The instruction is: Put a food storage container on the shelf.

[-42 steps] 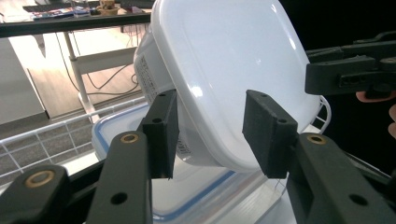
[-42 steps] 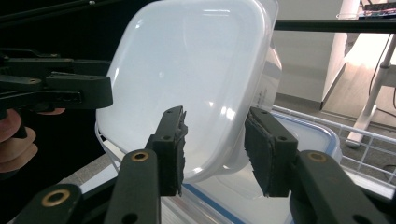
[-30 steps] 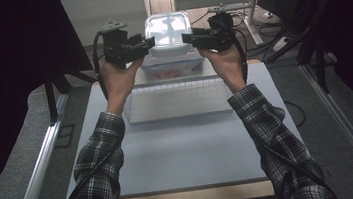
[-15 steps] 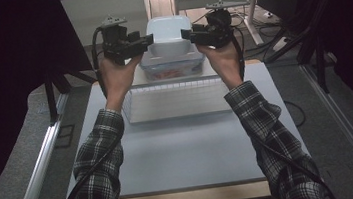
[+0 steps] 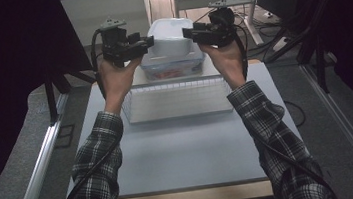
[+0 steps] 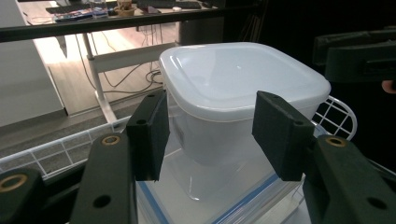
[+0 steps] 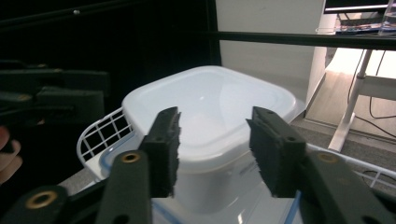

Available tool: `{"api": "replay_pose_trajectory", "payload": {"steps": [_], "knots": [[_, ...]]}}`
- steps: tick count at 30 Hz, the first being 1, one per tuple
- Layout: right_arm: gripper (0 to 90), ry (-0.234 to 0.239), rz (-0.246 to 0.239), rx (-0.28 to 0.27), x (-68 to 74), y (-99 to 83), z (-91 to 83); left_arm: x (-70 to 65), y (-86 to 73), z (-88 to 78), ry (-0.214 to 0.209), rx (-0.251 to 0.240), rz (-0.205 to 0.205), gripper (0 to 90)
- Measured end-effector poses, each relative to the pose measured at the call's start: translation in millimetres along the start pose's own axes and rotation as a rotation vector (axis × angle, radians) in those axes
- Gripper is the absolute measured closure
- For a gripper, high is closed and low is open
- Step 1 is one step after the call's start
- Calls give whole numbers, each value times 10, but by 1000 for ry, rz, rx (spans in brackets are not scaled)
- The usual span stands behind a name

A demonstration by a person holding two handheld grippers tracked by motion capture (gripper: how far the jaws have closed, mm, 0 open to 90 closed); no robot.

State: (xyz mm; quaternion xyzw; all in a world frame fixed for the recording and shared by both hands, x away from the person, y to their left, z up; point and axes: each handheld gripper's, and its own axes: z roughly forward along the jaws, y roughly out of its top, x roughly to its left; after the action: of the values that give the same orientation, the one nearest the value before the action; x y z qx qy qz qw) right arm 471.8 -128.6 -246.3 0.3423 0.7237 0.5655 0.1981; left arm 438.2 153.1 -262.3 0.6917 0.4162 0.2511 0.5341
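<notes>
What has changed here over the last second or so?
Very little. The white lidded tub sits on the blue-rimmed box between the left gripper and the right gripper as before; both hands have kept their places. The right gripper's jaws have just been closing a little, with the tub's corner beyond them, not pinched. The wire basket on the table has stayed put.

High cam looks down from above; both claw cams close, sharing white tub (image 6: 243, 79).
</notes>
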Motion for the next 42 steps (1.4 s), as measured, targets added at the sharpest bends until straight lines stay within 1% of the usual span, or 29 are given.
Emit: {"api": "replay_pose_trajectory", "payload": {"steps": [2, 3, 4, 6, 7, 8, 9, 11, 14, 16, 17, 19, 21, 24, 27, 28, 29, 30, 31, 36, 39, 42], "knots": [[679, 5, -17, 13, 45, -21, -47, 17, -25, -21, -5, -6, -7, 459], [727, -3, -34, 14, 68, -36, -77, 26, -38, -35, -6, -9, -10, 459], [776, 3, -44, 10, 87, -52, -103, 33, -50, -50, -8, -10, -13, 458], [854, 27, -50, -1, 123, -94, -137, 46, -76, -81, -15, -17, -17, 448], [886, 55, -61, 14, 162, -146, -139, 50, -89, -94, -16, -21, -16, 431], [886, 55, -61, 14, 162, -146, -139, 53, -101, -105, -15, -22, -16, 431], [891, 62, -81, 40, 189, -205, -97, 60, -124, -120, -11, -23, -12, 409], [891, 75, -77, 62, 194, -258, -32, 69, -145, -131, -10, -20, -12, 400], [891, 85, -70, 71, 193, -291, 24, 76, -160, -138, -11, -18, -11, 397], [891, 84, -72, 80, 193, -308, 70, 79, -171, -140, -12, -18, -11, 395], [890, 75, -71, 81, 185, -310, 87, 83, -175, -141, -13, -16, -11, 395], [890, 74, -67, 79, 175, -307, 87, 86, -183, -137, -16, -14, -12, 395], [890, 63, -68, 81, 153, -301, 83, 86, -192, -131, -17, -11, -11, 392], [885, 46, -61, 84, 89, -298, 70, 87, -205, -116, -19, -4, -10, 390], [882, 37, -57, 87, 56, -299, 64, 83, -210, -108, -21, -1, -9, 389], [878, 28, -51, 86, 18, -300, 60, 80, -211, -103, -21, 0, -7, 387], [878, 28, -51, 86, 18, -300, 60, 76, -211, -98, -23, 2, -5, 387], [877, 19, -42, 85, -19, -302, 58, 71, -212, -93, -25, 2, -5, 385], [877, 19, -42, 85, -19, -302, 58, 67, -213, -89, -26, 2, -4, 385], [874, -3, -16, 79, -115, -301, 63, 44, -217, -72, -31, 10, 5, 379], [867, 0, -17, 79, -114, -319, 53, 30, -232, -76, -37, 12, 13, 376], [843, 23, -20, 76, -86, -378, 12, 18, -268, -98, -56, 8, 18, 365]]}}
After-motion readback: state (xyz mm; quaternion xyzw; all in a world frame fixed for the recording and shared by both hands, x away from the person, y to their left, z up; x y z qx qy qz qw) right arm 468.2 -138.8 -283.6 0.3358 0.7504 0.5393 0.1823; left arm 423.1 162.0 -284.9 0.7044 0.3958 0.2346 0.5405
